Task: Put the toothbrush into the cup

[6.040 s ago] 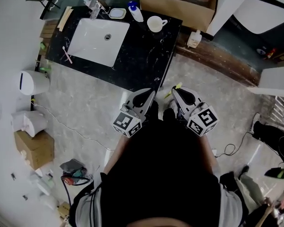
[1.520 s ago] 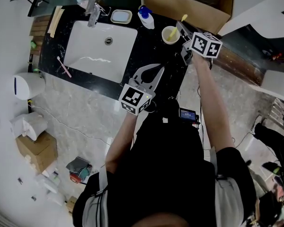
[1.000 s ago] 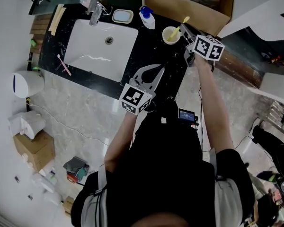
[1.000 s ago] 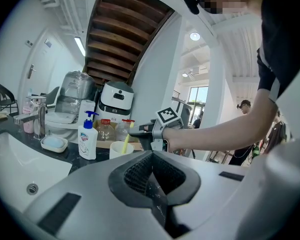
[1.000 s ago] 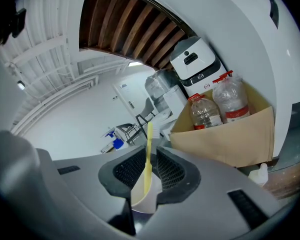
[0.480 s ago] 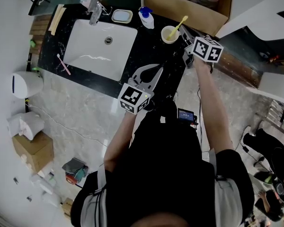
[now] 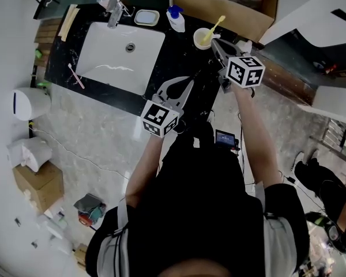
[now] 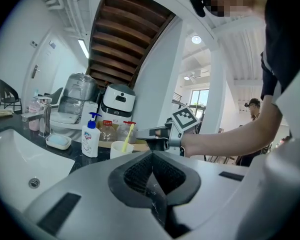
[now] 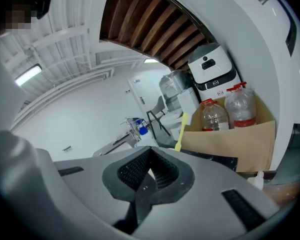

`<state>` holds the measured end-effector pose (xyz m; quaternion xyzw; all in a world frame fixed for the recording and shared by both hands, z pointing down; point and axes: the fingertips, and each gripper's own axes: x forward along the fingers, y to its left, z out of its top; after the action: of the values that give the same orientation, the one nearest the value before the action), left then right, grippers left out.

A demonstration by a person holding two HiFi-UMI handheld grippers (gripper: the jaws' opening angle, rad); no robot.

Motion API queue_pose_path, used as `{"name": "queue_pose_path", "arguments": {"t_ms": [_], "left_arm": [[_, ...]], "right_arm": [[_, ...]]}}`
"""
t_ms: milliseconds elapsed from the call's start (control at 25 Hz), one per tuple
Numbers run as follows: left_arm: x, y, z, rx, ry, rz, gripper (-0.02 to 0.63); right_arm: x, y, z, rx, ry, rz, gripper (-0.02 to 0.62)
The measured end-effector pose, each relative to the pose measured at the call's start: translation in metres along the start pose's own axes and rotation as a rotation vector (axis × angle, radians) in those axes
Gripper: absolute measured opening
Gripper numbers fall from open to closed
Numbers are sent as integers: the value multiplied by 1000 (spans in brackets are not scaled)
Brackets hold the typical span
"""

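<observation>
The toothbrush (image 7: 213, 28) is seen leaning in the cup (image 7: 202, 40) near the bench (image 7: 176, 53) edge; the left tongs (image 7: 187, 81) and right tongs (image 7: 214, 41) are held closed, empty.

Toothbrush (image 7: 212, 29) now in cup (image 7: 201, 40); right gripper (image 7: 217, 45) seemingly withdrawn.

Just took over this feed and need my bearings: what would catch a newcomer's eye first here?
The yellow toothbrush stands tilted in the pale cup at the far right corner of the black counter. The right tongs sit just beside the cup, shut and empty. Next comes the white sink to the left, with a pink toothbrush lying on the counter by its left edge.
</observation>
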<state>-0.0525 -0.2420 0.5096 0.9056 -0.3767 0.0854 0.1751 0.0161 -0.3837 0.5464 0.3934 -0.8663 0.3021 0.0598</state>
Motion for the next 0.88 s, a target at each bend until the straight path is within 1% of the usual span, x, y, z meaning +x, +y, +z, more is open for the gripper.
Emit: {"name": "queue_pose_path", "arguments": {"t_ms": [120, 200, 280, 400, 480, 680, 880], "left_arm": [[-9, 1, 0, -13, -11, 18, 9], [-14, 0, 2, -17, -21, 24, 9], [-21, -2, 3, -15, -29, 28, 9], [-33, -5, 6, -10, -45, 42, 9], [-40, -8, 8, -7, -54, 51, 9], [-57, -29, 9, 0, -72, 46, 9], [-73, -59, 5, 13, -97, 4, 9]], "right_arm": [[-19, 26, -1, -8, -28, 47, 14], [-34, 42, -3, -42, -39, 62, 14], [-48, 57, -6, -89, -43, 70, 14], [-69, 78, -16, -204, -36, 66, 14], [-84, 89, -23, -255, -33, 71, 14], [-129, 113, -35, -271, -49, 81, 14], [-165, 137, -49, -258, -58, 109, 14]]}}
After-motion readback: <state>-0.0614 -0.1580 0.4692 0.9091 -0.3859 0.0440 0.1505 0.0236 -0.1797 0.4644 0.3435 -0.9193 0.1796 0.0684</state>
